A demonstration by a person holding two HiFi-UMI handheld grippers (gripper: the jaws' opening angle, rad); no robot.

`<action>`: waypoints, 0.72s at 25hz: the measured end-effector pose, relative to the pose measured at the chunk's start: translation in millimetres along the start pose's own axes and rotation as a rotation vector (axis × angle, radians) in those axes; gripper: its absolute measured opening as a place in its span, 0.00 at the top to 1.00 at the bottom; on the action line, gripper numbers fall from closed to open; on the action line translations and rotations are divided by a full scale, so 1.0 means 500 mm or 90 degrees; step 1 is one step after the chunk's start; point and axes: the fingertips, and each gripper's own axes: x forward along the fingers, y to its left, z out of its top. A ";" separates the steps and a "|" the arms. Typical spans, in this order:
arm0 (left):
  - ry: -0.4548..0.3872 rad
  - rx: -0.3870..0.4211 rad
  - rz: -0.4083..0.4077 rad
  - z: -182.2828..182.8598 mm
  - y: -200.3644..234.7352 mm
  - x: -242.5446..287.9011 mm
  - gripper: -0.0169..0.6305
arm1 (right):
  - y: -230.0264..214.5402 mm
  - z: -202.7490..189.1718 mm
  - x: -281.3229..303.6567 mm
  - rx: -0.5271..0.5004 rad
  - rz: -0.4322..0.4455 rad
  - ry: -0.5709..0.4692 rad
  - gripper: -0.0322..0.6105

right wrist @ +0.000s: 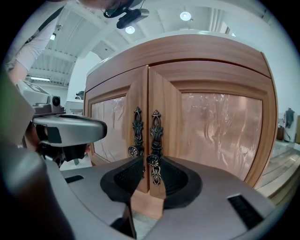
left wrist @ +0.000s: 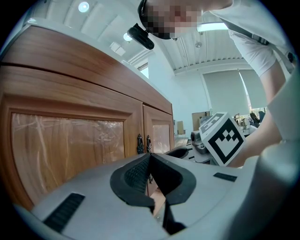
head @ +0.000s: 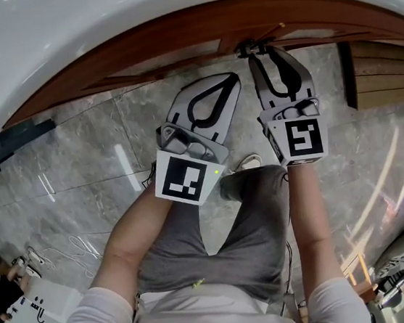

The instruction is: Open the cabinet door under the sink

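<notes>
The wooden cabinet (head: 173, 43) stands under the white sink top (head: 98, 31) and has two doors, each with a dark ornate handle at the middle seam. In the right gripper view my right gripper (right wrist: 152, 161) is at the right door's handle (right wrist: 155, 136), its pads closed against the knob from both sides; the left door's handle (right wrist: 136, 131) is just beside it. In the head view my right gripper (head: 261, 49) reaches the cabinet's seam. My left gripper (head: 232, 79) hangs shut and empty to the left, short of the cabinet. From the left gripper view (left wrist: 150, 157) the doors (left wrist: 70, 150) are seen at an angle.
The floor (head: 87, 178) is grey marble tile. Wooden boards (head: 377, 70) stand to the cabinet's right. My legs and a white shoe (head: 248, 162) are below the grippers. White cables (head: 59, 251) and small items lie at the lower left.
</notes>
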 end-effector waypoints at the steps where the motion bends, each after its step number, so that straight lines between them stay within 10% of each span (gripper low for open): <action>1: 0.000 0.001 0.000 -0.002 0.000 0.003 0.96 | -0.002 -0.001 0.003 -0.002 0.000 0.000 0.77; 18: 0.021 -0.016 0.006 -0.015 0.003 0.005 0.96 | -0.002 -0.007 0.008 0.005 0.022 0.013 0.80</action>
